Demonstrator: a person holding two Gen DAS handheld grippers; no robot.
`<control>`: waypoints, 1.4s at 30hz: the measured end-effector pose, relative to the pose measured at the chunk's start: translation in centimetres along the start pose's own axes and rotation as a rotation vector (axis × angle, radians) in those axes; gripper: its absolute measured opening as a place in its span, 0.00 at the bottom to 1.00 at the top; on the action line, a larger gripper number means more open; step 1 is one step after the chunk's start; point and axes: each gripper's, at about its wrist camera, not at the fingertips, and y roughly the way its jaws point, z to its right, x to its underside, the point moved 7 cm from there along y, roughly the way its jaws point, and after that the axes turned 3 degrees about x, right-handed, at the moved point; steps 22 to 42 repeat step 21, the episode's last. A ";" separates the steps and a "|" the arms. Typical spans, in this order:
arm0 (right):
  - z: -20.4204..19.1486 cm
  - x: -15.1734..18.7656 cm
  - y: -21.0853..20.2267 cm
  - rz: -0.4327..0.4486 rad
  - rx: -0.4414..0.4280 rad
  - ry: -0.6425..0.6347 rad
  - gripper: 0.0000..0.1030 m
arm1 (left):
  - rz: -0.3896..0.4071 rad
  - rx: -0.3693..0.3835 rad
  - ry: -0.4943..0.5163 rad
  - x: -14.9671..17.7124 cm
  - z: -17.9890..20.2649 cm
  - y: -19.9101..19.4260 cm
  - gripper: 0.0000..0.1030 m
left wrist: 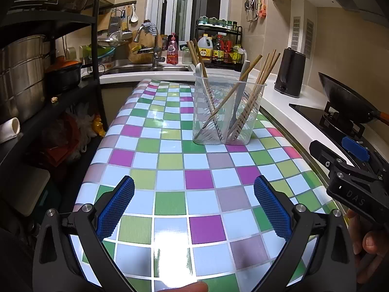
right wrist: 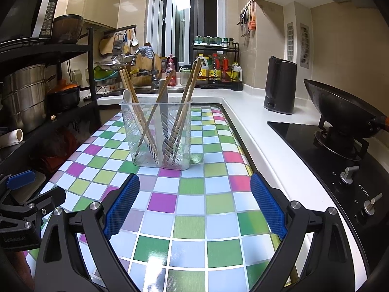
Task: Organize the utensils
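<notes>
1. Hovering: left gripper (left wrist: 194, 202) and right gripper (right wrist: 195, 202) both released, jaws spread wide, nothing between them.
2. Clear plastic utensil holder (right wrist: 158, 133) stands ahead of both jaws, well apart, on checkered tabletop (left wrist: 170, 165).
3. Holds wooden chopsticks (left wrist: 263, 73), white spoon (right wrist: 127, 97); grey-handled piece, possibly a knife.
4. Advice: approach one chopstick top, close squarely, lift straight.

"DAS" on right tool (left wrist: 350, 170); "FOTILE" on hob (right wrist: 340, 170); "GenRobot.AI" on left tool (right wrist: 17, 233).
</notes>
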 end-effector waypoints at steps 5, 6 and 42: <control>0.1 0.1 0.1 0.001 0.010 -0.004 0.88 | -0.008 0.006 0.014 -0.3 0.4 0.4 0.93; 0.1 0.1 0.1 0.000 0.012 -0.006 0.88 | -0.009 0.008 0.014 -0.4 0.5 0.6 0.93; 0.4 0.7 1.2 -0.052 0.015 0.008 0.89 | -0.021 0.017 0.014 -0.5 0.5 1.9 0.93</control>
